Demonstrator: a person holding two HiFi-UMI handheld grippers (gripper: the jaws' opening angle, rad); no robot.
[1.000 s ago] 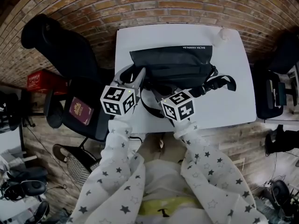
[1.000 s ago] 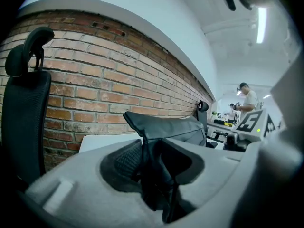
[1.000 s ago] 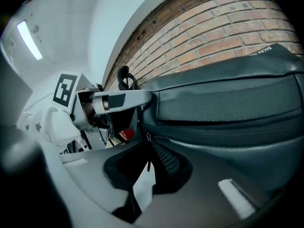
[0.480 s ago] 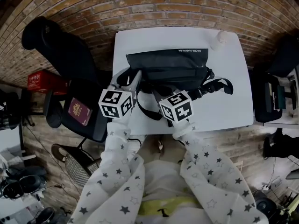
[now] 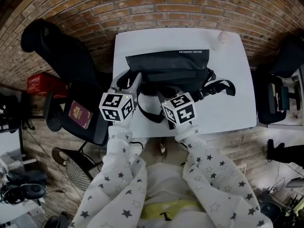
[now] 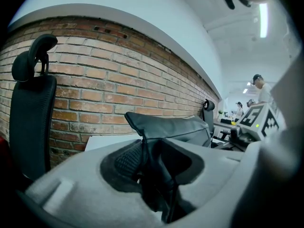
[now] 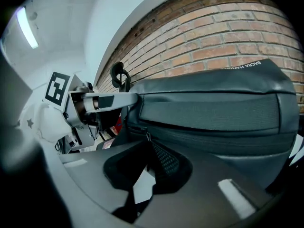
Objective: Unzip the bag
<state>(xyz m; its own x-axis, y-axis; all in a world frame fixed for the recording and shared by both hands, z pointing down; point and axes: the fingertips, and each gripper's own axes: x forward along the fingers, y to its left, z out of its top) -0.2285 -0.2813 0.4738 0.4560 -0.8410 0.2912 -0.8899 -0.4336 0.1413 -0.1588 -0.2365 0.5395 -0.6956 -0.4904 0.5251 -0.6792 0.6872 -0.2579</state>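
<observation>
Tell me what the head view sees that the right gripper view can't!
Only the head view: the whole white table, the person's starry sleeves, and a dark red booklet lying on a black chair.

Only the right gripper view: the zipper pull up close, pinched in the right claw, and a ceiling light.

Both: the black bag, the brick wall, and the left claw gripping the bag's end.
</observation>
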